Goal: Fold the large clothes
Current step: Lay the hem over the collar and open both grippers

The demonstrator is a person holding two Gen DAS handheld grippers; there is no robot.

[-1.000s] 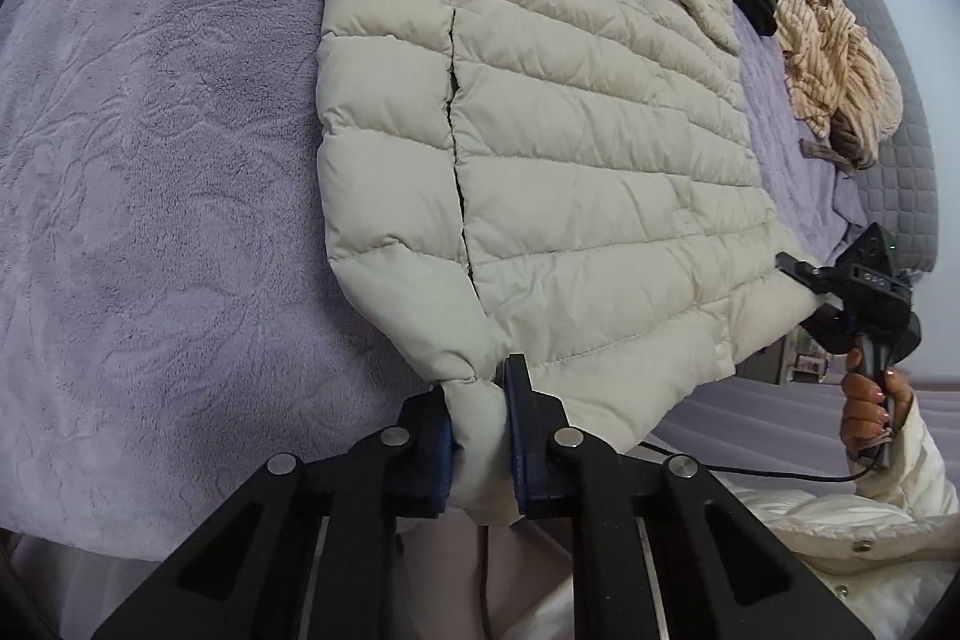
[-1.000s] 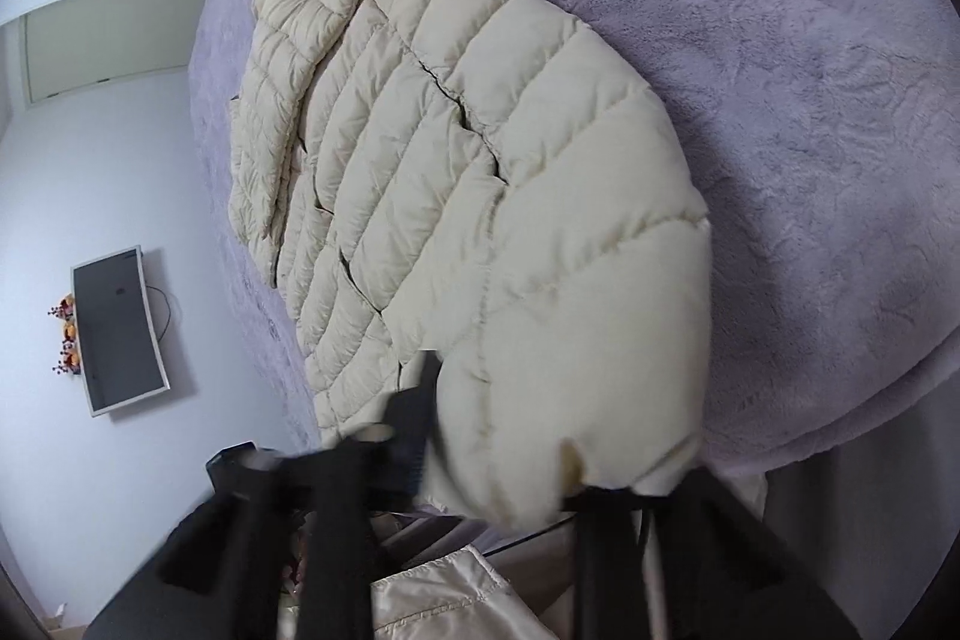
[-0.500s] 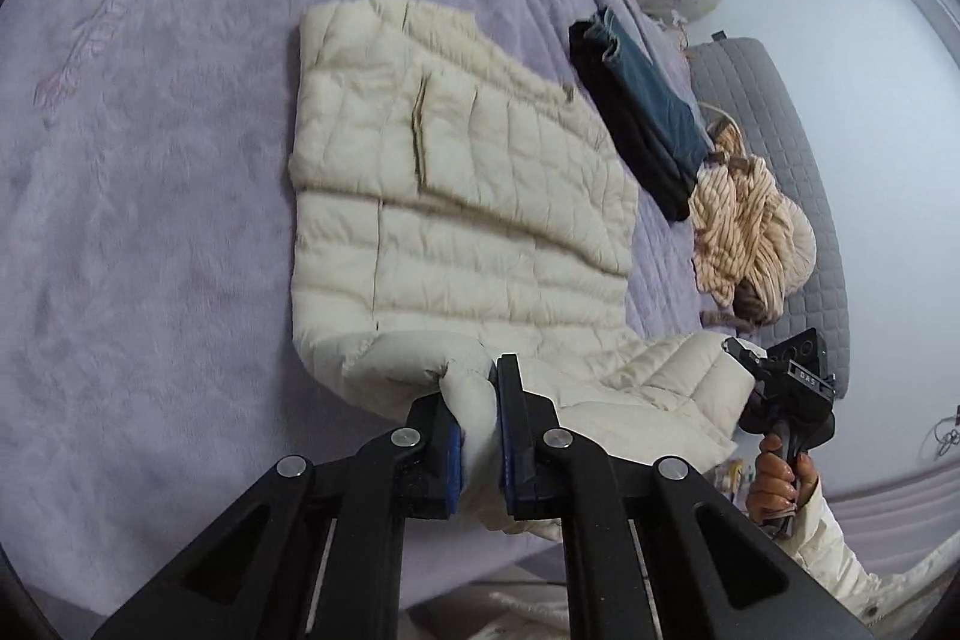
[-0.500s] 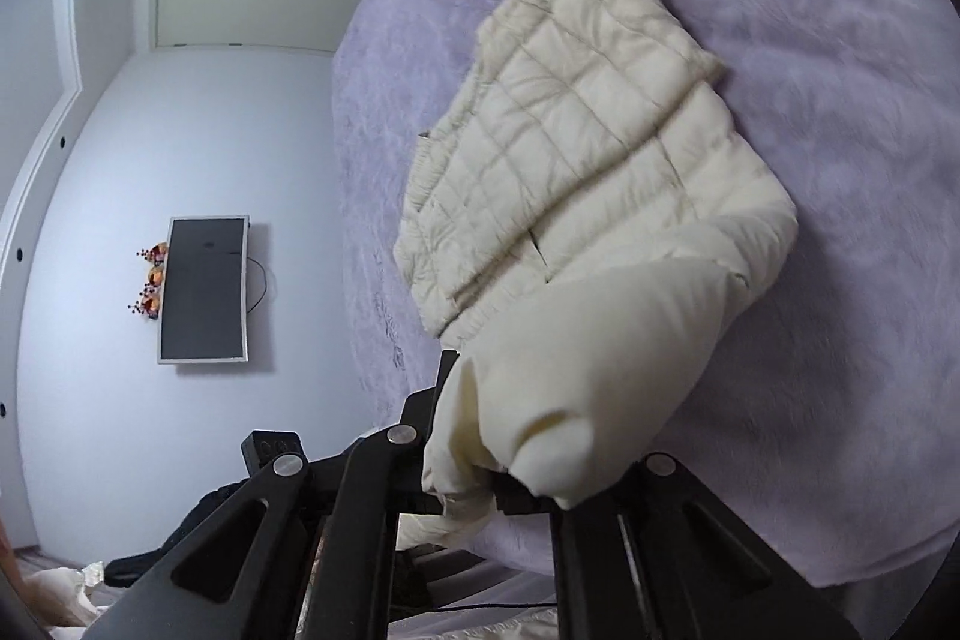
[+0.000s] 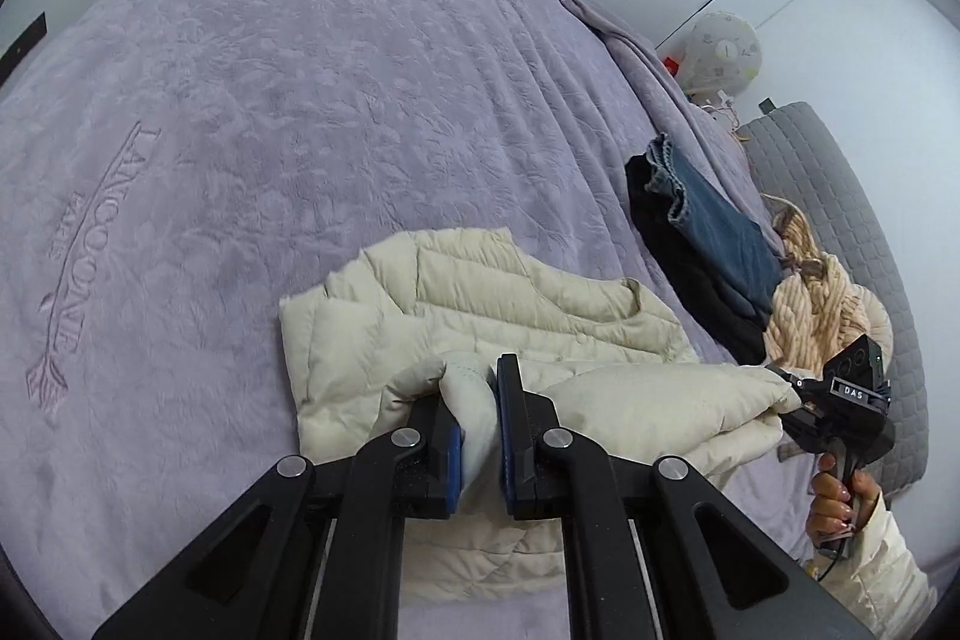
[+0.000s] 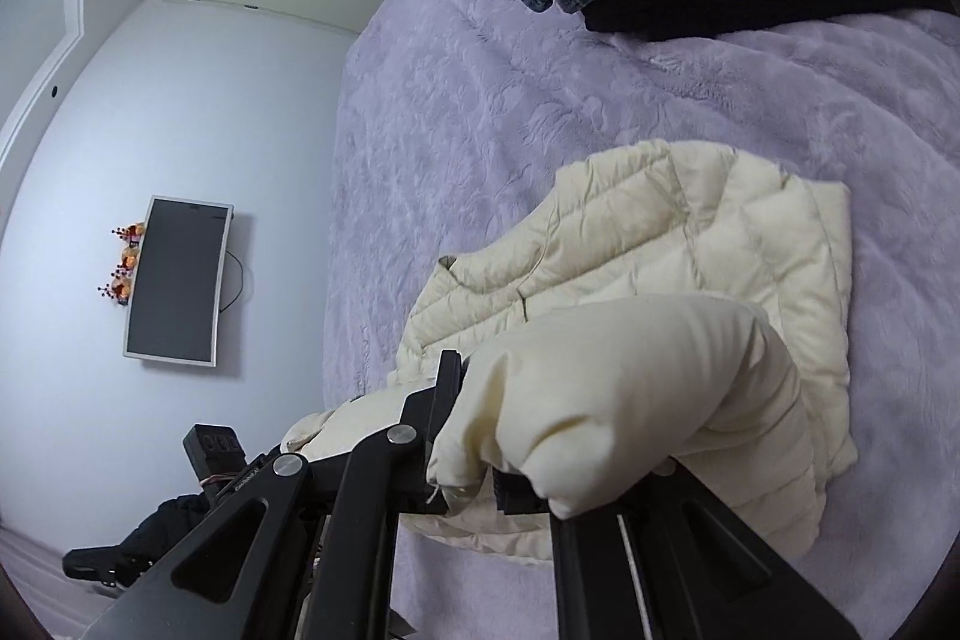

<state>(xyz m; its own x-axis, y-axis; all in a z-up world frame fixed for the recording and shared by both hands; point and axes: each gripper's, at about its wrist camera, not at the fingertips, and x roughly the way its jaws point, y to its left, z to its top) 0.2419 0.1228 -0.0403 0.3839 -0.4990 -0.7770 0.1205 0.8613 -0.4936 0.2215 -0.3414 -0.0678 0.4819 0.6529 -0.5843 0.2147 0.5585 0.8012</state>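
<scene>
The left gripper (image 5: 478, 421) pinches one hem corner of the cream quilted jacket (image 5: 510, 316); the right gripper (image 5: 795, 394) clamps the other. The puffy hem is lifted over the body, which lies near the bed's (image 5: 252, 100) front edge.

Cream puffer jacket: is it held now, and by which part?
Yes. The left gripper and right gripper each pinch the puffer jacket at a hem corner.
</scene>
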